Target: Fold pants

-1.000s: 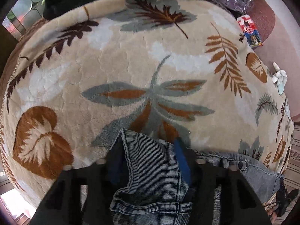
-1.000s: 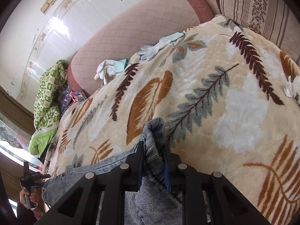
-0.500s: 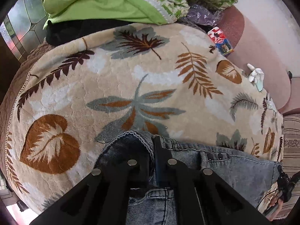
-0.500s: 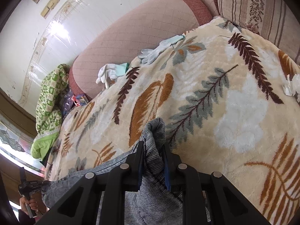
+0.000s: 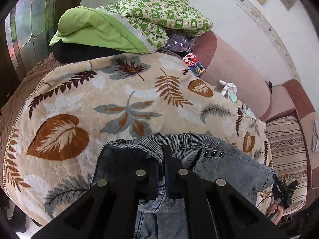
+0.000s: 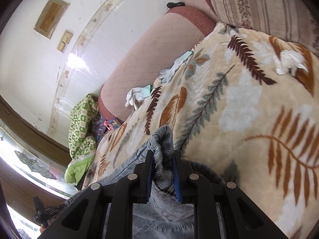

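- Two grippers, one pair of pants [image 5: 223, 165]: faded grey-blue denim with fine ribbing, stretched out by its waistband over a cream leaf-print blanket [image 5: 123, 103] on a pinkish sofa [image 5: 237, 73].
- Left gripper [image 5: 161, 159] is pinched tight on the waistband edge, fingers nearly together with just a thin bit of fabric between them. You can see the dark inside of the waist opening next to it, plus a row of dark snaps [image 5: 211, 153] further along the band.
- Right gripper [image 6: 162, 159] is clamped on a bunched-up wad of the same denim [image 6: 161, 139], which pokes up above the fingertips in a rumpled knob.
- Rest of the pants hangs down below both grippers, out of frame.
- Other stuff around: green checkered quilt [image 5: 159, 18] piled at the sofa end, white gloves [image 6: 137, 95] by the backrest, striped cushion [image 6: 259, 2].
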`<state>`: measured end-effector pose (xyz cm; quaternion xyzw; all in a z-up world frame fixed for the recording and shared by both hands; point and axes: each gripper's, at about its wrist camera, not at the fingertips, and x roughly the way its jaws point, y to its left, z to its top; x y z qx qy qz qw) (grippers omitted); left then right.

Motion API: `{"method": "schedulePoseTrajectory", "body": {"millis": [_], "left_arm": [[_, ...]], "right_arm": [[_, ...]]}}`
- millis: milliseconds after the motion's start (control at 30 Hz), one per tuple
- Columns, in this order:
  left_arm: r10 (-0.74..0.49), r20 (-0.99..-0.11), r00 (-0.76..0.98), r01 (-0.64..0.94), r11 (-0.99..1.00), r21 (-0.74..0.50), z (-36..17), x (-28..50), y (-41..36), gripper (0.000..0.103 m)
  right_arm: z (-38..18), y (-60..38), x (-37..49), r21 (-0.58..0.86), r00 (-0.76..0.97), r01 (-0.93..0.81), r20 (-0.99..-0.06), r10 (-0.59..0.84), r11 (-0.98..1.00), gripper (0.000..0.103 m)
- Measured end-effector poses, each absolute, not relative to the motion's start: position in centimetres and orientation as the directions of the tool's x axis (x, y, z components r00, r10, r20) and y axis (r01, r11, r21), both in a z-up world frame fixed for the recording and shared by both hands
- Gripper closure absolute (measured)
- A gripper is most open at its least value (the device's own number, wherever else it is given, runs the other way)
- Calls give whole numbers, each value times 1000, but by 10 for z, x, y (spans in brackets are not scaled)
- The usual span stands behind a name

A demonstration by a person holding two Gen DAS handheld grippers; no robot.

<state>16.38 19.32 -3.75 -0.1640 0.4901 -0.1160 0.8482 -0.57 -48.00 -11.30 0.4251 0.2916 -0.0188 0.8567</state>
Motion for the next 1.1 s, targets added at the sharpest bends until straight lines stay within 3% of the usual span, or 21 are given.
{"method": "schedulePoseTrajectory", "body": {"millis": [333, 567, 767, 933, 1000, 1033, 1067, 1100], "left_arm": [[-378, -794, 477, 56, 914, -401, -65, 69, 235, 99], [-348, -868, 353, 41, 933, -358, -123, 17, 245, 99], [-323, -922, 212, -42, 940, -339, -181, -1, 255, 94], [-292, -931, 217, -43, 950, -308, -172, 0, 254, 90], [-274, -933, 234, -38, 956, -290, -164, 0, 253, 90], [-261, -935, 241, -36, 960, -278, -160, 1, 253, 90], [-248, -937, 245, -38, 964, -265, -159, 2, 253, 89], [-236, -940, 245, -46, 966, -255, -158, 1, 254, 89]], "right_arm": [[-109, -472, -92, 726, 849, 239, -478, 224, 645, 84], [-118, -466, -140, 605, 754, 270, -617, 226, 749, 84], [-140, -481, -167, 505, 555, 318, -785, 275, 802, 81], [-120, -501, -183, 435, 573, 335, -798, 186, 835, 79], [-107, -507, -182, 459, 615, 334, -768, 178, 824, 71], [-103, -509, -180, 468, 636, 332, -752, 172, 819, 50], [-99, -510, -176, 473, 655, 337, -739, 159, 814, 22], [-96, -510, -171, 469, 672, 348, -729, 134, 812, 18]]}}
